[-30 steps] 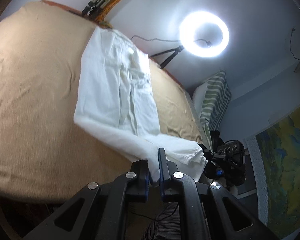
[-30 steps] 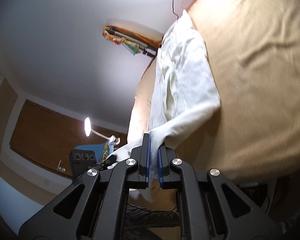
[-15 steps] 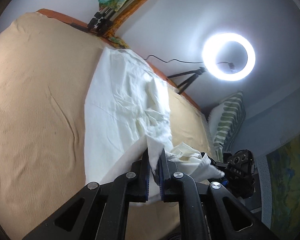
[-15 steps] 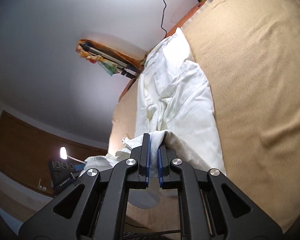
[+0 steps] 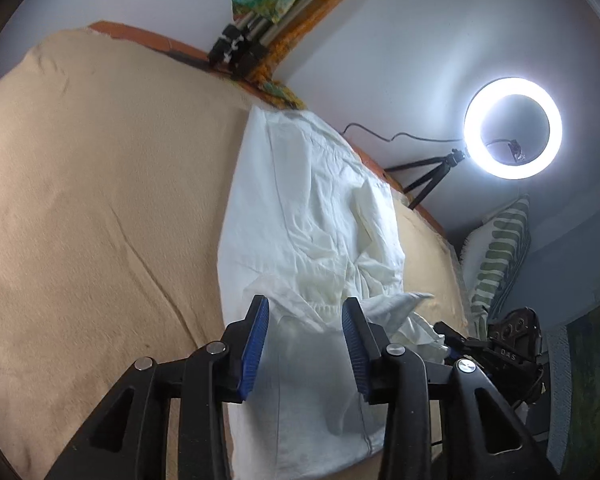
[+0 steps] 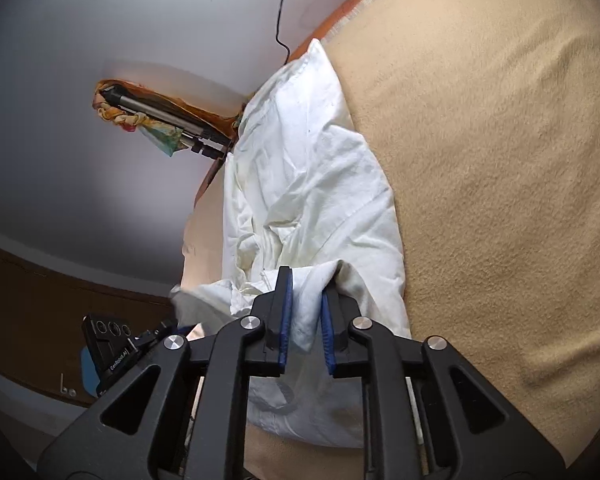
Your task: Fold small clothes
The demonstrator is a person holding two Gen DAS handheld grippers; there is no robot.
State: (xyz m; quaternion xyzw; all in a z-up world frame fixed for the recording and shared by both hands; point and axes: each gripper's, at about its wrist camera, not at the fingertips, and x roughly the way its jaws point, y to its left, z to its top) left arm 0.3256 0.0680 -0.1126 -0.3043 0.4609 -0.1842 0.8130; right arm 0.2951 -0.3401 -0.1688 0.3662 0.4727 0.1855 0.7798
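Cloth: soft white crumpled cotton garment (image 5: 308,216) lies on the tan blanket bed (image 5: 80,200); light, floppy.
Hold: pinch the near hem.
Left claw (image 5: 305,334): wide open, empty.
Right claw (image 6: 305,316): partly open, cloth between.

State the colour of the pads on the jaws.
Blue pads, clearest in the left wrist view.

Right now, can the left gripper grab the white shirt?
Probably yes. The left gripper is open, the white shirt lies right between its jaws on the tan blanket, and nothing blocks it.
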